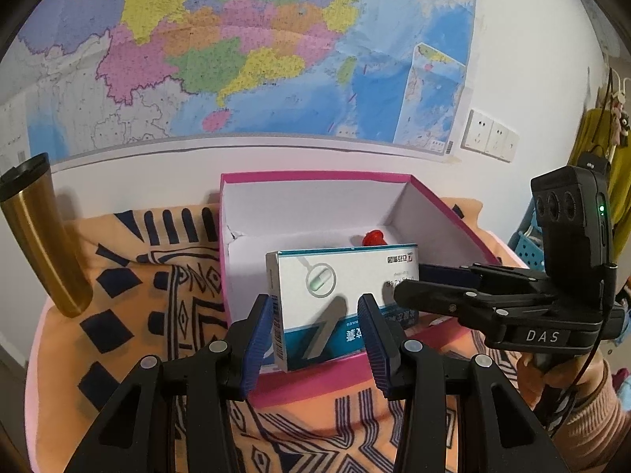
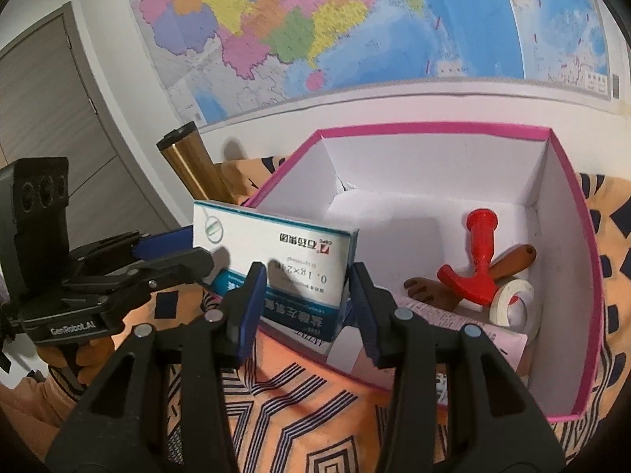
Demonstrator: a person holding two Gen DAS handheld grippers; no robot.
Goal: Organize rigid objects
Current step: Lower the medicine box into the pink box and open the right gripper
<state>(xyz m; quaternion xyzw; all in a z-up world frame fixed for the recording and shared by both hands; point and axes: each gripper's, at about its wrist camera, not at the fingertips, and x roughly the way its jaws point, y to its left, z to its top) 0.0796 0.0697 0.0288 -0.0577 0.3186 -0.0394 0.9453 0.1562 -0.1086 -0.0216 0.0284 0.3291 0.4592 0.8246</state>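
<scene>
Nearest in the left wrist view, the left gripper (image 1: pixel 315 335) has its blue pads closed on the near lower end of the medicine carton (image 1: pixel 335 299), one pad on each narrow side. In the right wrist view the right gripper (image 2: pixel 303 307) clamps the same carton (image 2: pixel 276 268) in the same way, so both hands carry it together and neither is the nearer.

The carton is held on edge and tilted, its long axis running from the grippers up and away toward the far wall. It hangs over the near rim of the pink box (image 2: pixel 583 276), its low end at about rim height and its upper part already above the white interior. Whether it touches the rim cannot be told.

Just beyond, on the box floor at the right, lie a red plastic handle piece (image 2: pixel 477 264), a brown wooden piece (image 2: pixel 512 264), a roll of white tape (image 2: pixel 512 303) and a pink printed sheet (image 2: pixel 453 319). The left half of the floor under the carton looks bare, so lowering it forward and down there seems the likely move.

Farther left, outside the box, a gold tumbler (image 1: pixel 43 236) stands on the patterned cloth (image 1: pixel 138 295), well apart.
</scene>
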